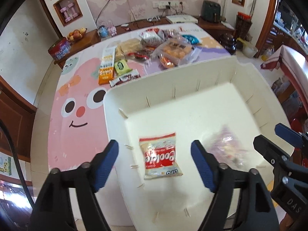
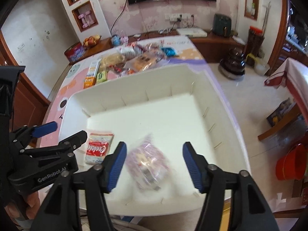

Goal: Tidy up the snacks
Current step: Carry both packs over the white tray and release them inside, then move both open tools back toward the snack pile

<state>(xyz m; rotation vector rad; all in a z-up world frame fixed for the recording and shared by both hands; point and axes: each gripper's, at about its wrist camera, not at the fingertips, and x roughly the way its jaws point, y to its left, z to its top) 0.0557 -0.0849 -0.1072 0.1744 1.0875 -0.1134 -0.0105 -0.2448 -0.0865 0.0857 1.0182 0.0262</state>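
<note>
Both grippers spread, holding nothing: left gripper (image 1: 155, 163) over cookie packet (image 1: 160, 156), right gripper (image 2: 155, 164) over clear bag (image 2: 148, 163), both in white bin (image 1: 173, 88). Remaining snacks (image 1: 146, 46) beyond bin's far wall, nearer left.

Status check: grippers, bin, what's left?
Both grippers, left and right, open, empty. Two packets in white bin. Snack pile waiting on mat. Nothing blocking.

- Bin (image 1: 173, 73) sits on the table (image 1: 63, 134), at its near right part.
- In the bin: cookie packet (image 1: 160, 156) at left, clear bag (image 1: 227, 150) just right of it, apart.
- Left claw (image 1: 155, 165) above the cookie packet, right claw (image 2: 155, 165) above the clear bag; neither touches.
- Snack pile (image 1: 154, 46) on the table behind the bin.
- Oats box (image 1: 105, 67) left of that pile.
</note>
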